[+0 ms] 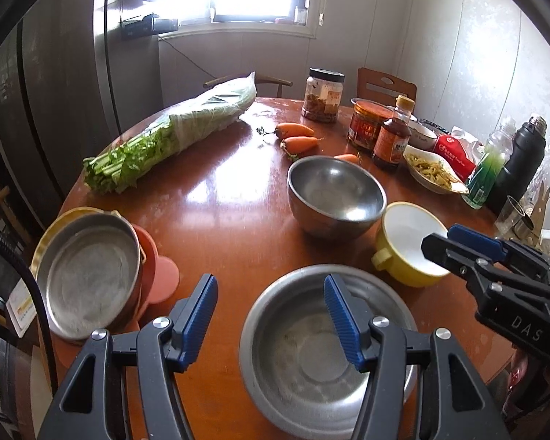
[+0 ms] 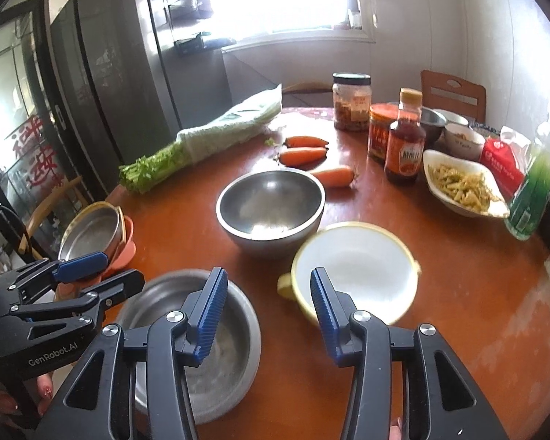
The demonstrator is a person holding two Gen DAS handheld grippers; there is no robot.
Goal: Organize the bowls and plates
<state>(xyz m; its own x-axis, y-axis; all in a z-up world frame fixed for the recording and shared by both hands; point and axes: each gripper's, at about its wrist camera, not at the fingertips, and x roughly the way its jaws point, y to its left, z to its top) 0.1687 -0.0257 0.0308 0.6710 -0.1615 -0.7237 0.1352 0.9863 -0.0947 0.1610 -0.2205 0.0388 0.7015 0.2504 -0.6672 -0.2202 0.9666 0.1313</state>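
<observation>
On the round wooden table, a shallow steel bowl [image 1: 311, 344] [image 2: 216, 348] sits at the near edge. A deeper steel bowl [image 1: 335, 196] [image 2: 271, 209] stands behind it. A yellow bowl with a white inside [image 1: 409, 242] [image 2: 359, 271] stands to the right. At the left edge, a steel plate [image 1: 88, 278] [image 2: 91, 233] rests on a stack of gold and salmon dishes. My left gripper [image 1: 271, 315] is open and empty above the shallow bowl's left rim. My right gripper [image 2: 267, 311] is open and empty, hovering between the shallow bowl and the yellow bowl.
Bagged celery [image 1: 165, 135], three carrots [image 2: 304, 150], jars [image 1: 322, 95], a sauce bottle [image 2: 405, 143], a white dish of shredded food [image 2: 462, 183], a red packet [image 2: 500, 165], a green bottle [image 2: 535, 190] and a black flask [image 1: 520, 161] fill the far and right side.
</observation>
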